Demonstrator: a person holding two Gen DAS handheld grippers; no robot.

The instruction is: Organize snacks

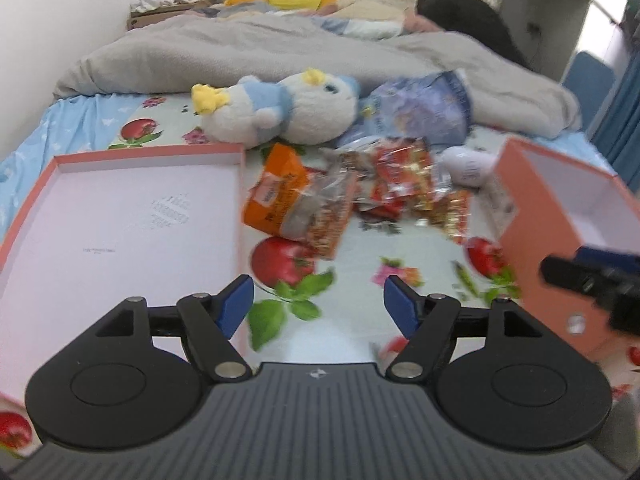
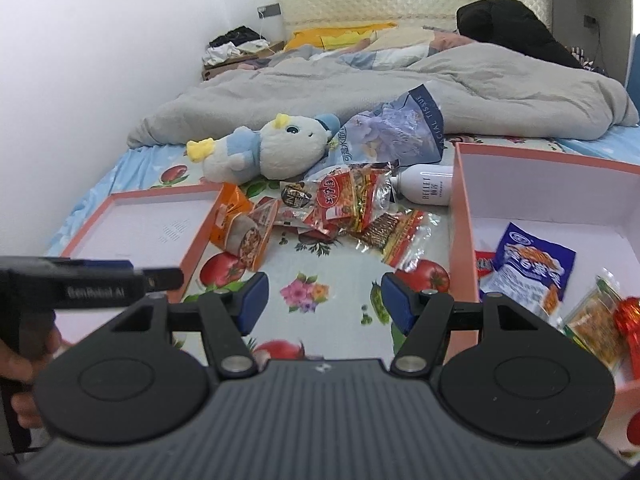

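Your bed (image 2: 352, 276) fills both views, its fruit-print sheet blurred in the left wrist view. A grey quilt (image 2: 320, 92) is heaped across the far half and hides whatever lies under it.

To your left sits a shallow pink lid (image 1: 120, 216), its near corner cut off by the left gripper's body. To your right stands the pink box (image 2: 464, 216); its right side runs out of frame, and the left wrist view shows only one corner of it. Inside lie a blue snack packet (image 2: 528, 268) and, at the edge, an orange one and something red, both smeared beyond reading.

A plush toy (image 2: 276, 148) lies beside a tissue pack (image 2: 396, 132), with a white bottle (image 2: 428, 188) just beside the box wall.

Between lid and box is the snack pile (image 2: 344, 208): overlapping red, orange and clear wrappers, so you cannot count them. One orange packet (image 2: 236, 224) touches the lid's corner.

Your left gripper (image 1: 319, 312) has its jaws apart over bare sheet, nothing between them. Your right gripper (image 2: 324, 306) is likewise parted and empty, short of the pile.
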